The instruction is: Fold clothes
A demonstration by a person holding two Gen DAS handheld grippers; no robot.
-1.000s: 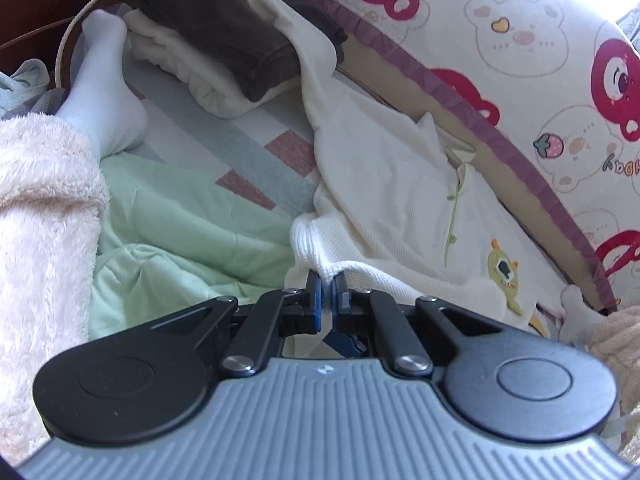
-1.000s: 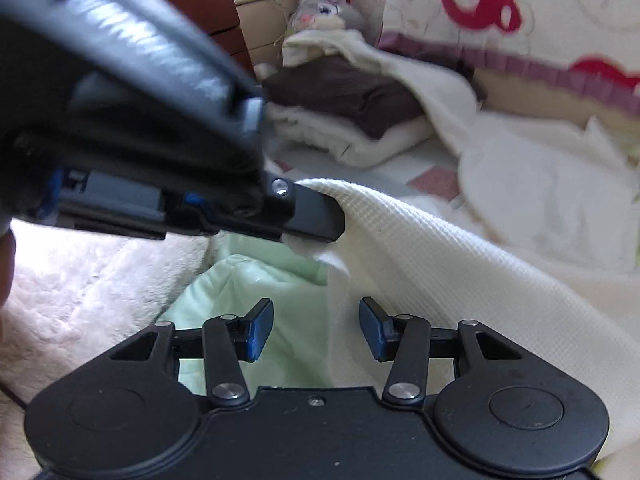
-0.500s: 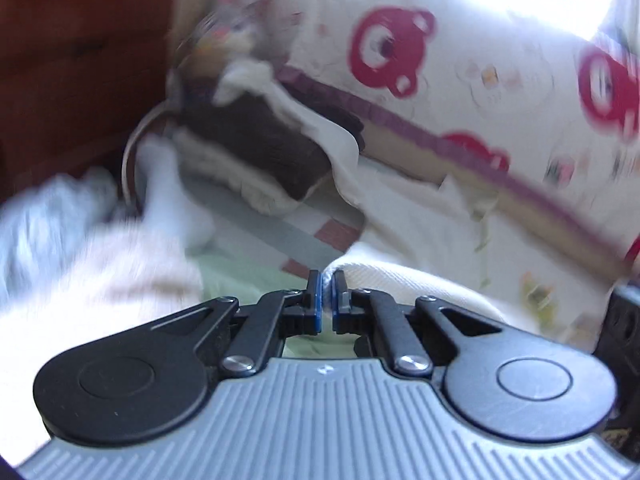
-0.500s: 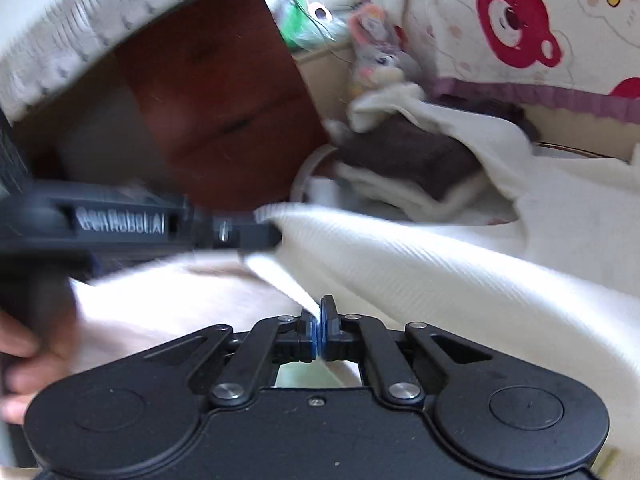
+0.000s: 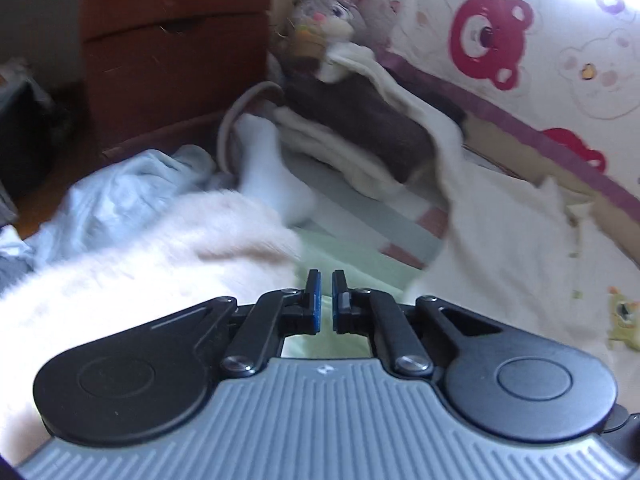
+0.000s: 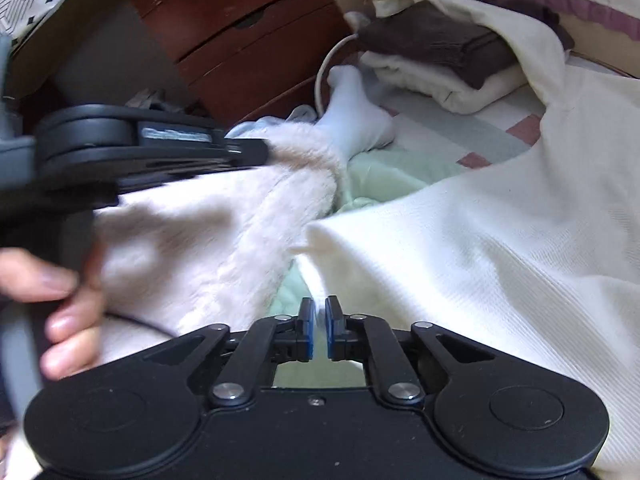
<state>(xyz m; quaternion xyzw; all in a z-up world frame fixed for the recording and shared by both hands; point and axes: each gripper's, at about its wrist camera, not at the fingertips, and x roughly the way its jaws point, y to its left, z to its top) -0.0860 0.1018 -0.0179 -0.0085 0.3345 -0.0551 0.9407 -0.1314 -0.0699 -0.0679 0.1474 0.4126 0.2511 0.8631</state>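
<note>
Cream ribbed garment (image 6: pixel 500 240), mint-green quilt (image 6: pixel 400 172), white sock (image 6: pixel 352 116), dark-brown folded cloth (image 6: pixel 440 44).

A folded stack (image 5: pixel 360 136) lies behind the spread garment (image 6: pixel 500 240) (drawers (image 5: pixel 172 48) further left).

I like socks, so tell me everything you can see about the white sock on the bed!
The white sock looks soft and knitted, and it seems to have a foot in it. Its toe end rests on the striped bed cover, and its upper end disappears under a fluffy pinkish-cream trouser leg. Behind it sits a pile of folded clothes. A pale cable curves beside it.
</note>
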